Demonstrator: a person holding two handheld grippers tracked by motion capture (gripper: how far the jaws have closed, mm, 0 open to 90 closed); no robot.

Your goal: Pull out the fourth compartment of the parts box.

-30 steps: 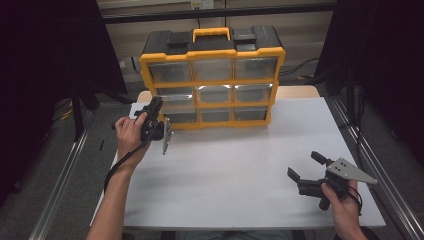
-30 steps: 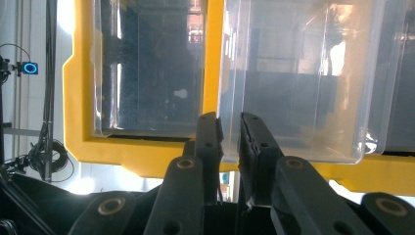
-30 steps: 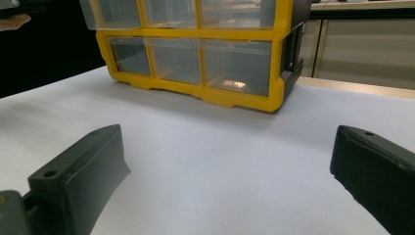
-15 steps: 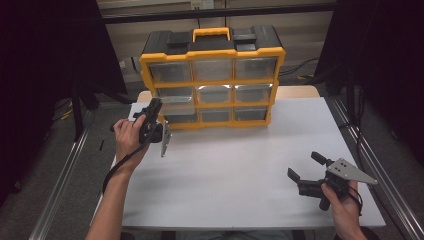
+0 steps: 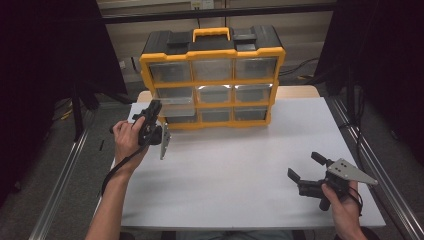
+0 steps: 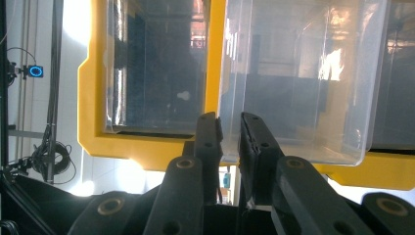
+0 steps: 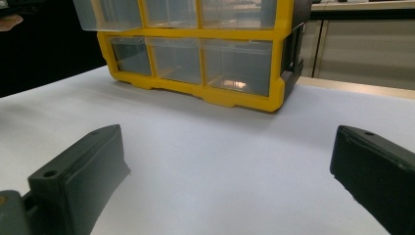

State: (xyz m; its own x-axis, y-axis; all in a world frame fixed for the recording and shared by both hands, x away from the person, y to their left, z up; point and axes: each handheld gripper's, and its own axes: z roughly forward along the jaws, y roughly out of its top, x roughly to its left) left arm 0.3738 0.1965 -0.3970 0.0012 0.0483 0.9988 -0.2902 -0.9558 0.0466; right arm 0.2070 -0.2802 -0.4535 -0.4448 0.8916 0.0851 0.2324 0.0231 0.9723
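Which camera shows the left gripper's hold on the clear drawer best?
The left gripper view: the left gripper pinches the clear drawer wall up close. The high view shows it small; the right gripper view catches the drawer's corner.

The left tongs are pinching the front wall of a clear drawer, which is jutting out of the yellow organizer frame at nine o'clock.
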